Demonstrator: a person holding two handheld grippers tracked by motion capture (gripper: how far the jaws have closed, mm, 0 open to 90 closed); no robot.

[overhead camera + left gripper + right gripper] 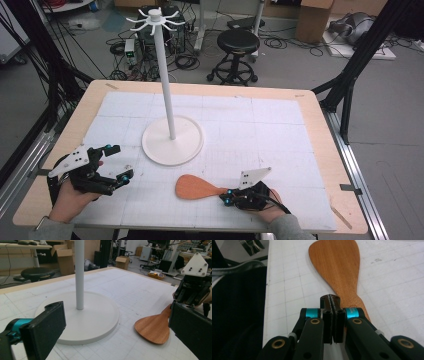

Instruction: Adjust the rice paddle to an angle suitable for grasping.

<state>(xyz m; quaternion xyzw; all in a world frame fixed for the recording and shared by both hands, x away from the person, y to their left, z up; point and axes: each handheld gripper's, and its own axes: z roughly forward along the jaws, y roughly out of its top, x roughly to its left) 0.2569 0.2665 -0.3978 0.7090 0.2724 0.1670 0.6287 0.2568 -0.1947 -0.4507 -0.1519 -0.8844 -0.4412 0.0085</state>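
Right now your right gripper (228, 197) has its jaws pressed together with nothing visibly between them; in the right gripper view they sit over the near end of the wooden spatula (338, 270), beside or on its handle, and whether they pinch its edge is not clear from here. The spatula lies flat on the white gridded mat (260, 125), blade pointing toward your left side, just in front of the white hanger stand (172, 140) and apart from its round base. Your left gripper (117, 165) hovers with its jaws spread wide and empty, aimed at the stand's pole.

The risk, as I judge it, is the grip itself. If the closed jaws only rest on the handle, lifting will leave the spatula behind or flick it sideways. If they nip just the thin edge, the blade's weight could pivot it out as you raise it toward the hooks, and a swing could knock the pole.
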